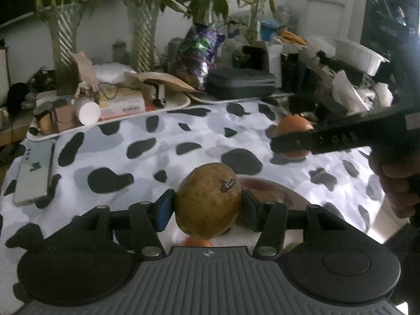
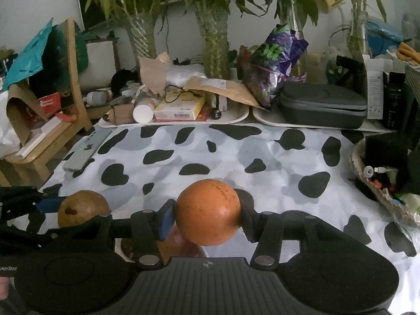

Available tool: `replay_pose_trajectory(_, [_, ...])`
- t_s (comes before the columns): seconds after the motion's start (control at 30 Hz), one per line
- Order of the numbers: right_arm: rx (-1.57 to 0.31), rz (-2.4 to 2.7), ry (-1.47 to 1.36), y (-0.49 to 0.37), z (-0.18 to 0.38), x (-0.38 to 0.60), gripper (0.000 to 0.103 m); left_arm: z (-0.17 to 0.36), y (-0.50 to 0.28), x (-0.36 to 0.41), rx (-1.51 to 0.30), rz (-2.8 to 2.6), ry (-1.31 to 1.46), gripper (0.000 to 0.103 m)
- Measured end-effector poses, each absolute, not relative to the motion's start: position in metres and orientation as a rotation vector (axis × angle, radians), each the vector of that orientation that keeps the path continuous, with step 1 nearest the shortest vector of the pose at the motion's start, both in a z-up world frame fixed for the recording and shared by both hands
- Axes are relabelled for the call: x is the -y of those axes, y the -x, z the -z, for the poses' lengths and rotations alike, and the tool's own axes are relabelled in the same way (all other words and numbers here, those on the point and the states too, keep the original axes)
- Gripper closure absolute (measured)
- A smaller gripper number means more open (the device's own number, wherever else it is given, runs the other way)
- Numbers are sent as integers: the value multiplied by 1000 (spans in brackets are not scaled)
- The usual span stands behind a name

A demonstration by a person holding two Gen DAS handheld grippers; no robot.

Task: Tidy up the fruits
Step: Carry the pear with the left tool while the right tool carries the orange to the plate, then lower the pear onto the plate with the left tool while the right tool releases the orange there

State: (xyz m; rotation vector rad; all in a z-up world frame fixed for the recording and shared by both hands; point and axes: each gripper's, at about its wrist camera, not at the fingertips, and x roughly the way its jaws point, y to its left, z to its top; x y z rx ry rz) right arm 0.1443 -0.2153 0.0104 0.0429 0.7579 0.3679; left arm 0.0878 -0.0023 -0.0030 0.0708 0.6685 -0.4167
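The brown plate (image 1: 273, 191) lies mostly hidden behind the brown fruit (image 1: 208, 200); the woven basket (image 2: 367, 181) runs off the right edge; box labels stay too blurred to read.

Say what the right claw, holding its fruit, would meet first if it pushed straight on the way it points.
Probably the black-spotted white cloth: the right claw, shut on the round orange fruit, points downward at bare cloth; depth is unclear.

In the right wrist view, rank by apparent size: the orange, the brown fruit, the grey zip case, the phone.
1. Grey zip case
2. Orange, enlarged by nearness to the camera
3. Brown fruit and phone: too alike to rank; the fruit is partly hidden
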Motion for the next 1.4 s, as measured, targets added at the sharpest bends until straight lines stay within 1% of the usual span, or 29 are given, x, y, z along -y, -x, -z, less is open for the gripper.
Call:
replay_pose_trajectory(0.27, [-768,-380,-38,-128,-11,218,50,20,-89,14,-778,476,-52,51])
replay_pose_trajectory(0.43, [-782,-391,-39,-122,-11,221,50,29,-91,25,-823,474,-100,50])
replay_pose_trajectory(0.5, [-788,-395,-36,-119,-10,222,50,29,-89,28,-813,472,-125,47])
replay_pose_trajectory(0.57, [-795,-397,-36,-115,-10,223,50,27,-88,27,-801,473,-109,36])
replay_pose_trajectory(0.63, [-800,-399,-37,-111,-9,224,50,22,-85,25,-781,473,-78,32])
replay_pose_trajectory(0.97, [-833,-429,-34,-85,-6,217,50,9,-65,14,-736,394,-33,32])
replay_pose_trajectory(1.4, [-876,-536,38,-51,1,173,50,4,-38,-16,-719,308,7,32])
